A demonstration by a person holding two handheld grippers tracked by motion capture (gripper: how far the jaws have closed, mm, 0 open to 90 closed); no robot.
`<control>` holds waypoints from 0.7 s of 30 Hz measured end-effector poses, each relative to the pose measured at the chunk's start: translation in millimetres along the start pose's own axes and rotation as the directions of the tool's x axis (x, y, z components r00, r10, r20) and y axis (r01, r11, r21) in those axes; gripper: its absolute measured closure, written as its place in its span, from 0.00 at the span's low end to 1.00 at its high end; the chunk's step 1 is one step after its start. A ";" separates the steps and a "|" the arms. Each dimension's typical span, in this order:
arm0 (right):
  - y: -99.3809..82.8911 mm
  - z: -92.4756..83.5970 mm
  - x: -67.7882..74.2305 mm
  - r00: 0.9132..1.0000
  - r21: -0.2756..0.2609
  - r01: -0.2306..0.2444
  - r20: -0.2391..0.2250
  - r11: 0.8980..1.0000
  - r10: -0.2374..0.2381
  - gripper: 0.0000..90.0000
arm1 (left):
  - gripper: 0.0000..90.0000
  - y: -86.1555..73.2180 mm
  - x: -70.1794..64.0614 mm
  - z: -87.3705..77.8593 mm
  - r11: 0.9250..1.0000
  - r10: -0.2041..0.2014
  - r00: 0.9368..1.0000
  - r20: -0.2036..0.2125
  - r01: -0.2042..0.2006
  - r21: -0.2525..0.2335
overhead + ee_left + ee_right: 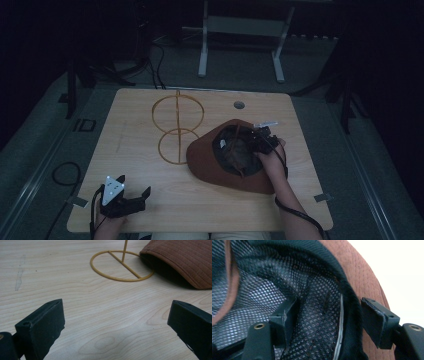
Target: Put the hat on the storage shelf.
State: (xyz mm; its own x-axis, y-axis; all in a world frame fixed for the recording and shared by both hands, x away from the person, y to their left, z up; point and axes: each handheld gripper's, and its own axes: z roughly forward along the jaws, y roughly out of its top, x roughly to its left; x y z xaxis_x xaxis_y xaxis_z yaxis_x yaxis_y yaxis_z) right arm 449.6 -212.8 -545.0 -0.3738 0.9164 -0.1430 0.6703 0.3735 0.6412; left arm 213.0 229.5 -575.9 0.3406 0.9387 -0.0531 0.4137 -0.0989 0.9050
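Figure: Work surface and surroundings.

A light wooden table (150, 200) with rounded corners stands on a grey floor (350, 150). Near its far edge is a small round hole (239, 105). A pale tab (322, 198) sits at the near right edge and another (77, 201) at the near left edge. In the left gripper view a faint grey scuff (19, 272) runs along the grain. A black cable loop (65, 175) lies on the floor to the left. Beyond the table stand the white legs of a frame (202, 50) and dark cables (157, 65).
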 end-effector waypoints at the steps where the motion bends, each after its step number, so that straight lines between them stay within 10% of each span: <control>1: -0.8 0.9 2.6 1.000 0.001 0.019 0.020 1.000 -0.019 0.39 | 0.02 0.1 0.0 -0.2 1.000 -0.002 1.000 -0.001 0.002 0.001; 6: -4.8 5.4 13.8 0.992 -0.006 0.061 0.110 0.998 -0.060 0.51 | 0.02 0.3 0.4 -0.3 1.000 -0.006 1.000 0.001 0.006 0.012; 11: -8.1 3.7 10.7 0.992 -0.021 0.020 0.129 1.000 -0.017 0.78 | 0.02 3.0 -0.5 -2.9 1.000 -0.018 1.000 0.019 0.018 0.018; 21: -8.7 -8.9 0.6 0.993 -0.076 -0.059 0.101 0.995 0.066 0.92 | 0.02 4.5 -5.9 -3.1 0.999 0.015 0.999 0.029 -0.017 0.047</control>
State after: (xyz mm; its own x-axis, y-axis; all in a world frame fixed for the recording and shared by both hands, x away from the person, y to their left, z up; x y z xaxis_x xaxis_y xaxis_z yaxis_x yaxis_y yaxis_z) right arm 437.9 -216.7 -544.0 -0.2616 0.9490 -0.1758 0.6408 0.3070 0.7037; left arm 210.3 224.5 -570.2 0.3711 0.9272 -0.0515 0.4476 -0.1300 0.8847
